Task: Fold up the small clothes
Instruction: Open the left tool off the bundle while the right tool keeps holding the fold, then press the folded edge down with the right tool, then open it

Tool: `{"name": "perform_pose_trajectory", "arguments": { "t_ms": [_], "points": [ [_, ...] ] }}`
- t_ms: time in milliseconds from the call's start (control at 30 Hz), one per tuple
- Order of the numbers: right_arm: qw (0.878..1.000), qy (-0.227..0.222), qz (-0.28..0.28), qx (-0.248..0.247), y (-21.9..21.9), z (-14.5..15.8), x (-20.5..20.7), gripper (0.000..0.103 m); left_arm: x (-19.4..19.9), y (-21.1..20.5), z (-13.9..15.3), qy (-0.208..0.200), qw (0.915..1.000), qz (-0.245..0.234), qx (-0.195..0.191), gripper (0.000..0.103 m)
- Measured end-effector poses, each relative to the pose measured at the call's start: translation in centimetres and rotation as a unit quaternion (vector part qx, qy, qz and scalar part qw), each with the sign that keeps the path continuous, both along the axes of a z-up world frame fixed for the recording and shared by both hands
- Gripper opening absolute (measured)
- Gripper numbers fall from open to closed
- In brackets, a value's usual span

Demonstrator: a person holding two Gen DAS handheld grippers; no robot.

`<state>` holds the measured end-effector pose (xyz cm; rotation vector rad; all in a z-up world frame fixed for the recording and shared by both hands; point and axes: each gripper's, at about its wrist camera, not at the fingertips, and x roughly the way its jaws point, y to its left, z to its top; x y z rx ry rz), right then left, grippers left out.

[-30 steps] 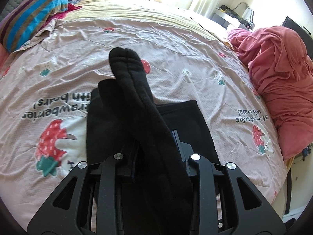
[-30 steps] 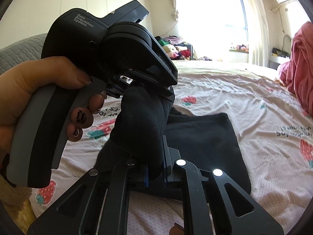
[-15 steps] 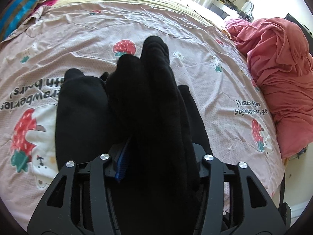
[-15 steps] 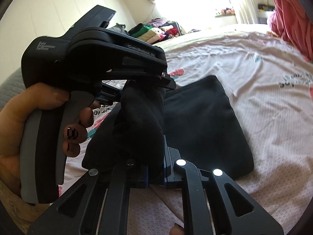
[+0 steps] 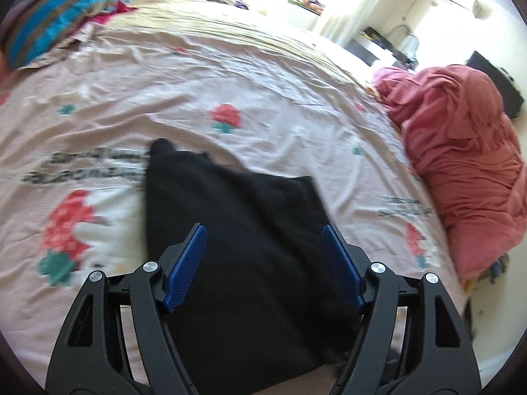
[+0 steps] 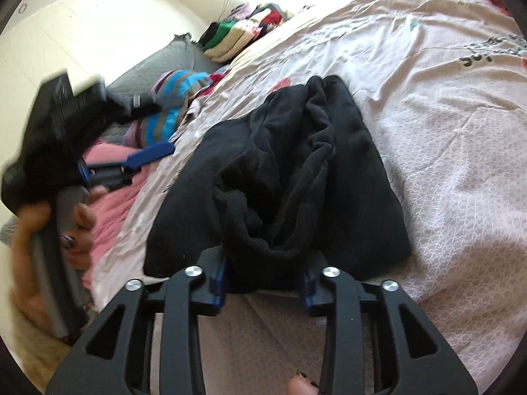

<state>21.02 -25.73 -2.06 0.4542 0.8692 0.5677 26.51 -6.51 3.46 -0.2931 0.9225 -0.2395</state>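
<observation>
While the left claw point(image 5: 263, 256) opens with nothing between its blue pads, the soft black folded garment point(image 5: 237, 240) lies on the pink strawberry-print bedsheet point(image 5: 230, 75). The right claw point(image 6: 263, 276) opens around its near bunched edge. Bare sheet spreads toward twelve o'clock; a red heaped blanket point(image 5: 461, 164) crowds three o'clock.

garment point(image 5: 243, 237): black | bed sheet point(image 5: 250, 75): pale pink, red strawberry print | pillow point(image 5: 56, 16): blue, brown, purple stripes | heaped blanket point(image 5: 461, 151): coral red | gripper pads point(image 5: 184, 263): blue
</observation>
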Motion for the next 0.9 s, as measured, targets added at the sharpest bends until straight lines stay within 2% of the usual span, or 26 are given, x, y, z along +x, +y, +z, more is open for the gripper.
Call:
{"name": "perform_pose_trajectory", "arguments": {
  "t_ms": [33,100,133,267,367,567,633,667,733,767,900],
  "points": [
    [1.0,0.005,0.007,0.007,-0.2,0.3,0.2,0.044,-0.4,0.8,-0.4,0.001,0.9999,0.01,0.006,0.065],
    [0.999,0.016,0.027,0.027,-0.5,0.9,1.0,0.063,-0.9,1.9,-1.0,0.005,0.9997,0.023,0.01,0.065],
    [0.999,0.021,0.034,0.035,-0.6,1.3,1.4,0.065,-1.1,2.3,-1.5,0.008,0.9996,0.026,0.013,0.065],
    [0.996,0.053,0.061,0.033,0.0,2.5,3.8,0.07,-1.7,2.9,-2.8,0.016,0.9989,0.032,0.032,0.065],
    [0.994,0.08,0.065,0.024,0.6,2.5,6.2,0.07,-1.9,2.8,-3.5,0.019,0.9987,0.025,0.04,0.065],
    [0.993,0.094,0.073,-0.012,2.1,2.1,10.3,0.069,-2.2,2.7,-3.9,0.018,0.9985,0.021,0.048,0.069],
    [0.993,0.086,0.075,-0.027,2.6,2.0,11.2,0.062,-2.2,2.7,-4.0,0.018,0.9984,0.018,0.051,0.069],
    [0.993,0.082,0.076,-0.044,3.0,2.1,11.7,0.054,-2.3,2.7,-4.0,0.018,0.9983,0.017,0.053,0.069],
    [0.992,0.061,0.082,-0.067,3.5,2.2,12.0,0.03,-2.3,2.7,-4.0,0.018,0.9981,0.016,0.057,0.069],
    [0.992,0.045,0.088,-0.084,3.7,2.5,12.0,0.023,-2.3,2.7,-3.9,0.018,0.998,0.015,0.058,0.069],
    [0.984,-0.025,0.105,-0.143,4.1,4.0,10.1,0.019,-2.3,2.6,-3.8,0.018,0.9979,0.014,0.061,0.069]
  ]
}}
